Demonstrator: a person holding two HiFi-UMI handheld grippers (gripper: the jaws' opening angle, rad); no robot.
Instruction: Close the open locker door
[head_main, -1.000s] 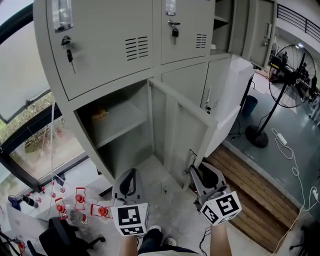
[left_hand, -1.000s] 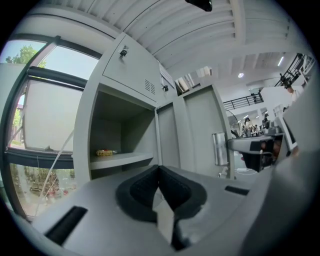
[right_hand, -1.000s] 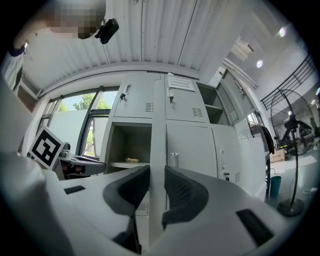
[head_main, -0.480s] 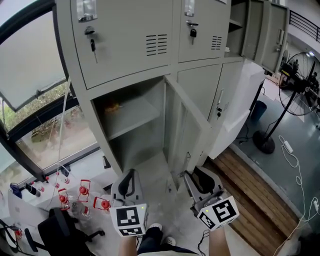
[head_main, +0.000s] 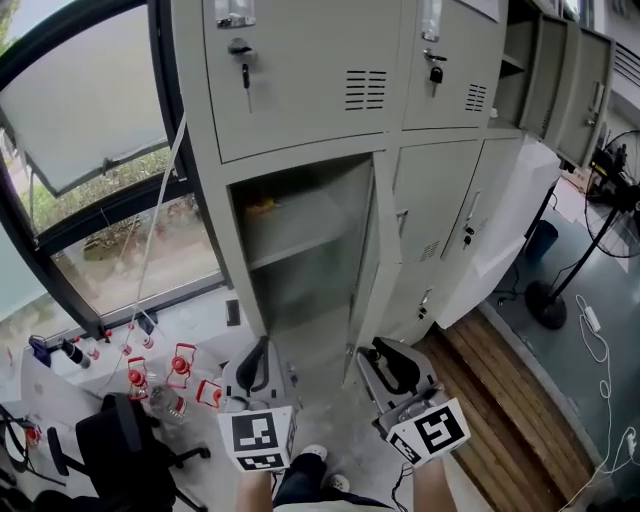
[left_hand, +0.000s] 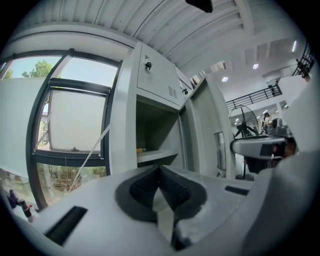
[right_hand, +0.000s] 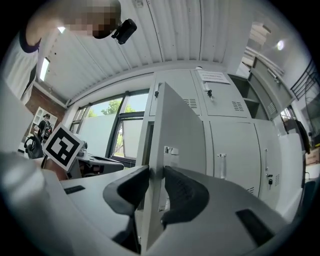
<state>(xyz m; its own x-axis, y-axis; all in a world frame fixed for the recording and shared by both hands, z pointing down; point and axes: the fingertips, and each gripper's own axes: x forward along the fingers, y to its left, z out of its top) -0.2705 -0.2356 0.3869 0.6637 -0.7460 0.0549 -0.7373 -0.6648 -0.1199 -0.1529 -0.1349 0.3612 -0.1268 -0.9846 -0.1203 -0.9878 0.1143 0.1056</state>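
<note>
between the jaws of our right gripper (right_hand: 156, 176) stands the free edge of the open locker door (right_hand: 172, 125), pinched by both pads (right_hand: 181, 192); our left gripper (left_hand: 160, 172), left of those jaws, is clenched on nothing. we judge closing is under way: next we swing that edge left and forward to the locker frame (head_main: 238, 225), then let go.

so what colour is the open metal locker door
The open metal locker door is plain light grey, clearest in the right gripper view.
</note>
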